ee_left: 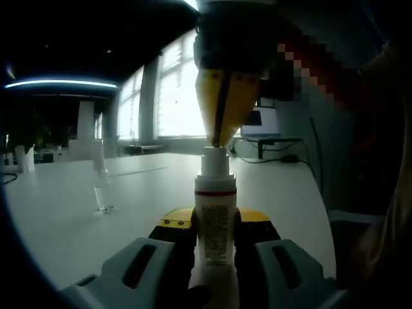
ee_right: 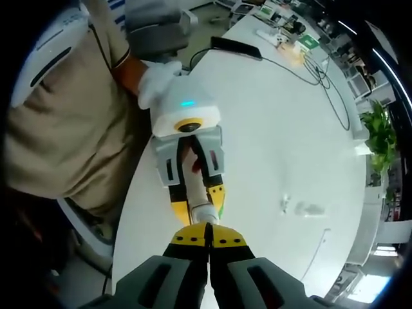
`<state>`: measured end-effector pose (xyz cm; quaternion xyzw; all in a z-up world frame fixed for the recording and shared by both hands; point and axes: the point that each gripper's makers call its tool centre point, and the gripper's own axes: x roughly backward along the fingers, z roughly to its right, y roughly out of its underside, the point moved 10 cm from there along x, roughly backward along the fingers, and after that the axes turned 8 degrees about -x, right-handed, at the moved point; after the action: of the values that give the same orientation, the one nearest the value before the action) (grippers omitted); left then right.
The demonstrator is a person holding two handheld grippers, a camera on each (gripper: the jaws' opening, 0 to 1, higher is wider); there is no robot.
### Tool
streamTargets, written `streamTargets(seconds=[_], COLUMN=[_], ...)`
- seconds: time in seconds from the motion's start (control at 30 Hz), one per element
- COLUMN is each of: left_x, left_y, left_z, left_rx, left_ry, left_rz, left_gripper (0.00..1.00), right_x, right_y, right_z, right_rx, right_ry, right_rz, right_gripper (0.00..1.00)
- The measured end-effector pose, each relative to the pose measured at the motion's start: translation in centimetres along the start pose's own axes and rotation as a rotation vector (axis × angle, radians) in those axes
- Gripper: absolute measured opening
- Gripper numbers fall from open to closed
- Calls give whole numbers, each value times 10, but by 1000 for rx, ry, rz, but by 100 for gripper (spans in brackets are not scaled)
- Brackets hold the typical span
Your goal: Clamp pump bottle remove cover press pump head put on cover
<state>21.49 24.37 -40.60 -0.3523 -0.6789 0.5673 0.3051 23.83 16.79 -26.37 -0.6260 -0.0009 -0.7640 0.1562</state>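
I see the pump bottle [ee_left: 215, 222] upright between my left gripper [ee_left: 215, 257] jaws: a slim white plastic cylinder with a printed label of fine text, a thin red band near the shoulder, and a narrower white neck and pump head above it. The grey moulded jaws with yellow tips are closed against the bottle's sides, holding it above the table [ee_left: 77, 206]. From above, my right gripper [ee_left: 222, 138] comes down onto the pump head; its yellow tapered tips are pressed together with no visible gap, their ends touching the top of the pump. In the right gripper view the same contact shows from overhead: the right gripper [ee_right: 208, 235] jaws, grey with yellow and black ends, meet along a closed seam right at the bottle [ee_right: 201, 209] top, with nothing held between them. Beyond the bottle sits the left gripper [ee_right: 193, 174], its white rounded body carrying a small lit blue mark, gripped by a white-gloved hand [ee_right: 158, 80]. The table is smooth, matte white with a rounded edge. A small clear cover [ee_left: 102, 183] stands upright on it, well apart from the bottle, glassy and slim. Black cables [ee_right: 309, 71] trail across the far side, near a green leafy plant [ee_right: 380, 135]. A person in a beige shirt [ee_right: 58, 116] stands by the table edge.
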Motion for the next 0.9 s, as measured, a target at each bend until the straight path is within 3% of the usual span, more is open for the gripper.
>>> streamTargets(seconds=[0.9], left_x=[0], left_y=[0], left_z=[-1], left_rx=[2], left_ry=[1], left_rz=[0], left_gripper=[13], right_x=[5], right_y=[2], right_z=[0], right_rx=[-7], right_ry=[19], right_rz=[26], right_gripper=[0])
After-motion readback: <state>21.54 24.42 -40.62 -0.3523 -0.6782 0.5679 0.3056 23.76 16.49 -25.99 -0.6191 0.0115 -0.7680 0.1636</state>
